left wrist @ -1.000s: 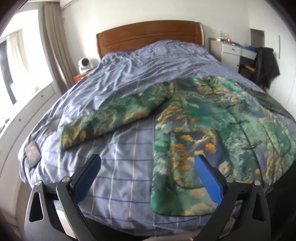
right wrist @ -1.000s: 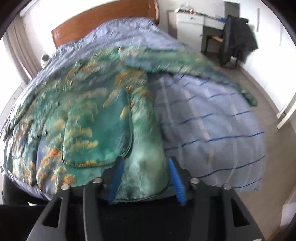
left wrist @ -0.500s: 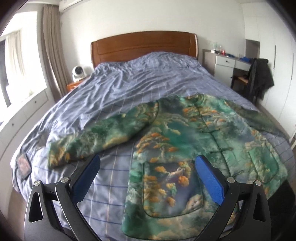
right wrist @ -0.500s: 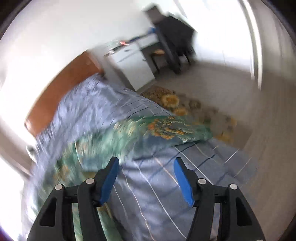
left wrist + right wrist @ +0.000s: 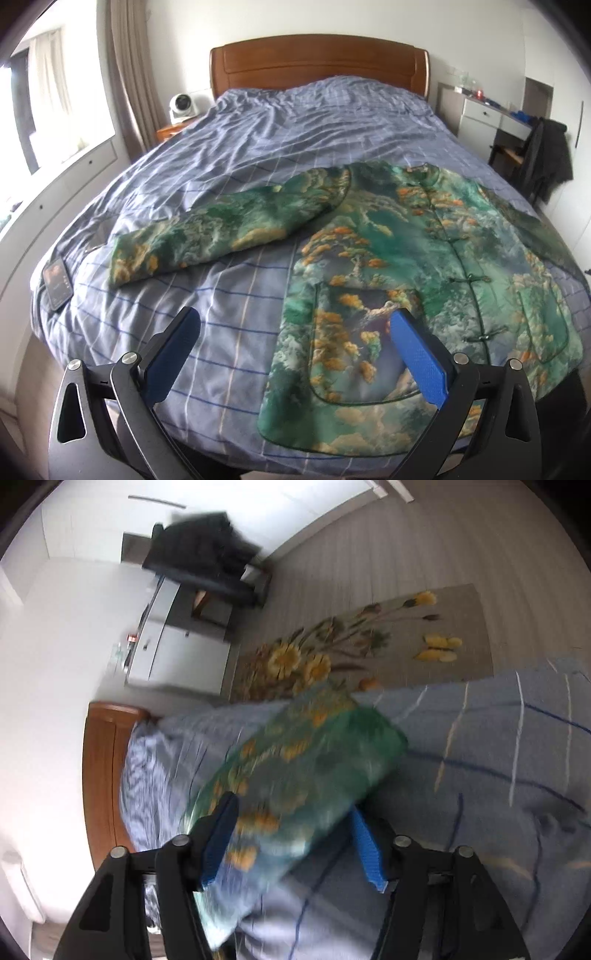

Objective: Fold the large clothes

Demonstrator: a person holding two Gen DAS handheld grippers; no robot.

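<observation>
A green jacket with orange and gold print lies flat, front up, on the blue checked bed. Its left sleeve stretches out to the left. My left gripper is open and empty above the foot of the bed, over the jacket's bottom left corner. In the right wrist view the picture is tilted and blurred. My right gripper is open around the jacket's other sleeve, whose cuff points toward the bed's edge. I cannot tell if the pads touch it.
A phone lies at the bed's left corner. A wooden headboard stands at the far end. A white fan sits on a nightstand. A chair with dark clothes and a desk stand right. A flowered rug covers the floor.
My right gripper swung from the jacket's hem to the right side of the bed and now straddles the right sleeve. My left gripper rose and pulled back slightly.
</observation>
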